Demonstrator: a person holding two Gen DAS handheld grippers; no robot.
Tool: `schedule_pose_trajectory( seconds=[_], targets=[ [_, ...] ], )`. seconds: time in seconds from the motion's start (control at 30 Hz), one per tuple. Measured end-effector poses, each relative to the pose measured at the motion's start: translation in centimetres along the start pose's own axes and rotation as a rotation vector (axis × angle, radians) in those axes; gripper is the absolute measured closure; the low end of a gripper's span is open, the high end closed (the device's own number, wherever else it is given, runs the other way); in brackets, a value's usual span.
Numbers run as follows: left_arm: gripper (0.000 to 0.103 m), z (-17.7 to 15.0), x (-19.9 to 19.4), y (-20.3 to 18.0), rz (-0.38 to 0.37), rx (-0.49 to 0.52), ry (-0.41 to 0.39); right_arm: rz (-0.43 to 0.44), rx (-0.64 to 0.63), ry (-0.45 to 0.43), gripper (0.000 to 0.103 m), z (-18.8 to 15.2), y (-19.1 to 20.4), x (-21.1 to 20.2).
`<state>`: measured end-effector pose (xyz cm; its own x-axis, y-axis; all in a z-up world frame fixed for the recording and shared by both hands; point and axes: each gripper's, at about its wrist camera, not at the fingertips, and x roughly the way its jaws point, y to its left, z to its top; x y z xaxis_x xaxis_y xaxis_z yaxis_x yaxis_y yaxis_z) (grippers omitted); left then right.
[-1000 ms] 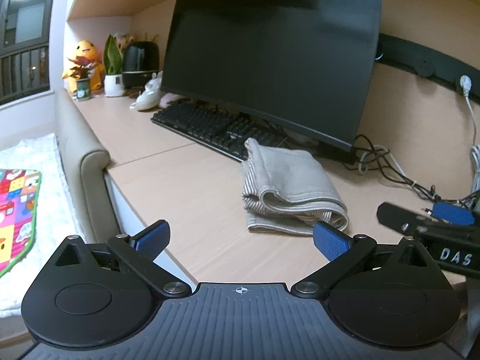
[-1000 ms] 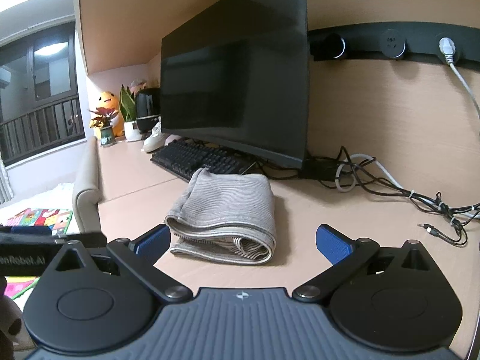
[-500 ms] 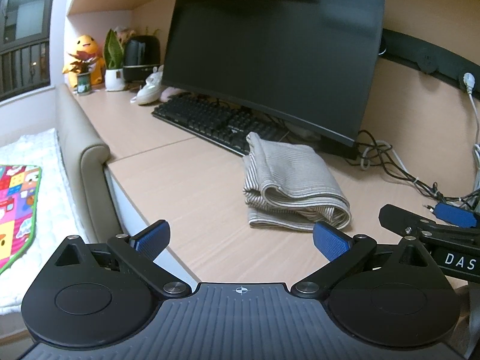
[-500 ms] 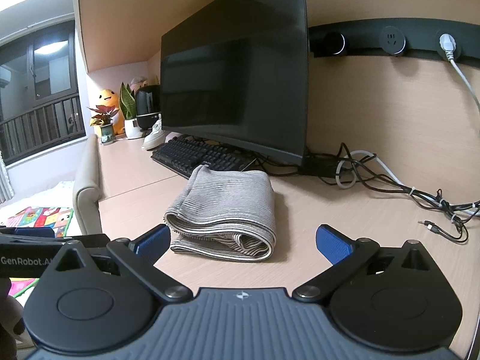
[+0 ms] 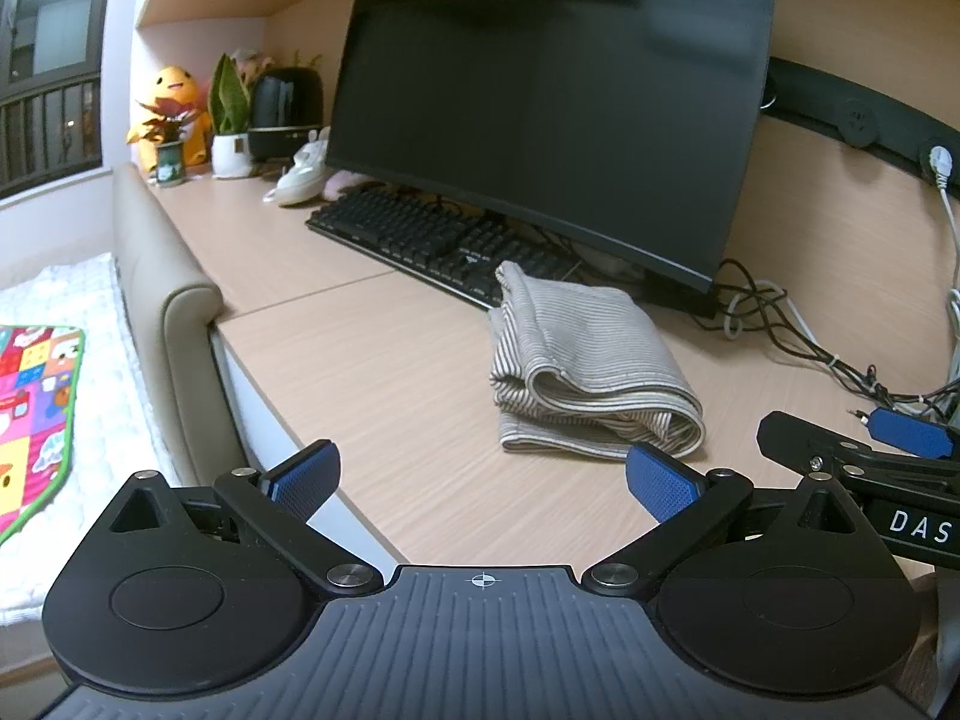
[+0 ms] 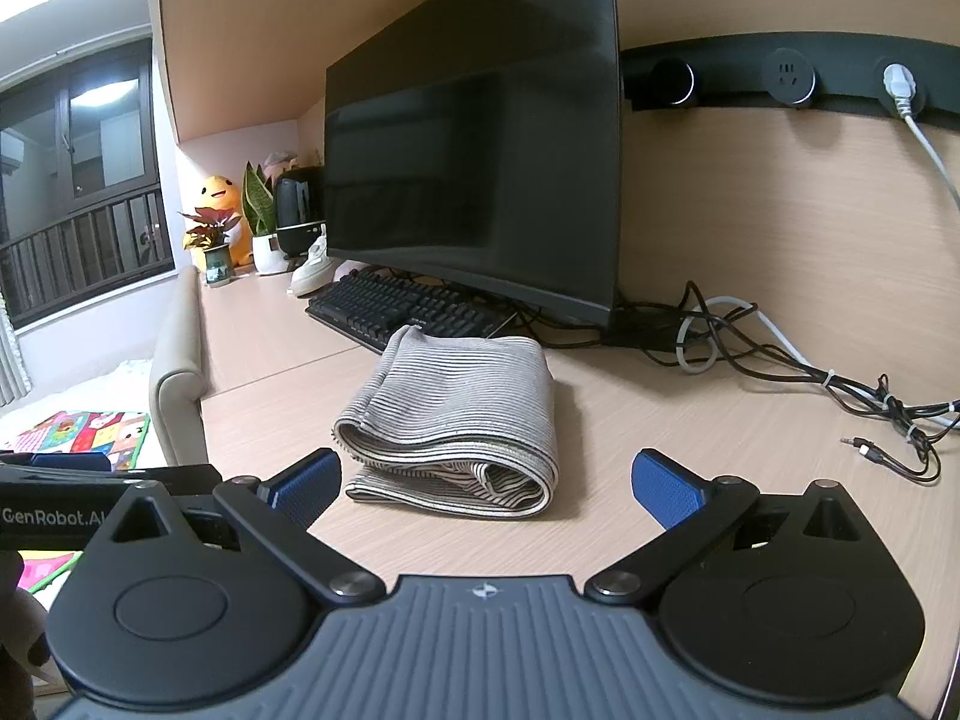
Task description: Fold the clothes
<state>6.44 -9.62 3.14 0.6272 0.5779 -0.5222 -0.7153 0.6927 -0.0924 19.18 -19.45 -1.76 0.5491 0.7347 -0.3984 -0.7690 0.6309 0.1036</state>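
Note:
A grey striped garment (image 5: 588, 366) lies folded in a thick bundle on the wooden desk (image 5: 384, 372), just in front of the keyboard. It also shows in the right wrist view (image 6: 456, 414). My left gripper (image 5: 483, 477) is open and empty, held back near the desk's front edge, short of the bundle. My right gripper (image 6: 489, 480) is open and empty, just short of the bundle's near fold. The right gripper's black body (image 5: 864, 468) shows at the right of the left wrist view.
A black monitor (image 5: 552, 108) and keyboard (image 5: 432, 240) stand behind the garment. Tangled cables (image 6: 840, 384) lie at the right. Plants, a yellow plush toy (image 5: 171, 114) and a shoe sit at the far left. A padded bed edge (image 5: 174, 312) borders the desk's left.
Both grippers have drawn back and risen slightly, so the folded garment sits a little farther away. Both stay open; the garment has not moved.

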Motion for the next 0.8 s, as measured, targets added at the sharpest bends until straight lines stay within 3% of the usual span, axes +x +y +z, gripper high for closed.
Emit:
schedule_pose_trajectory(
  seconds=[0.8],
  targets=[
    [0.000,-0.07,0.25,0.40,-0.003,-0.011,0.017,0.002,-0.011,0.012,0.000,-0.33,0.25,0.20]
  ],
)
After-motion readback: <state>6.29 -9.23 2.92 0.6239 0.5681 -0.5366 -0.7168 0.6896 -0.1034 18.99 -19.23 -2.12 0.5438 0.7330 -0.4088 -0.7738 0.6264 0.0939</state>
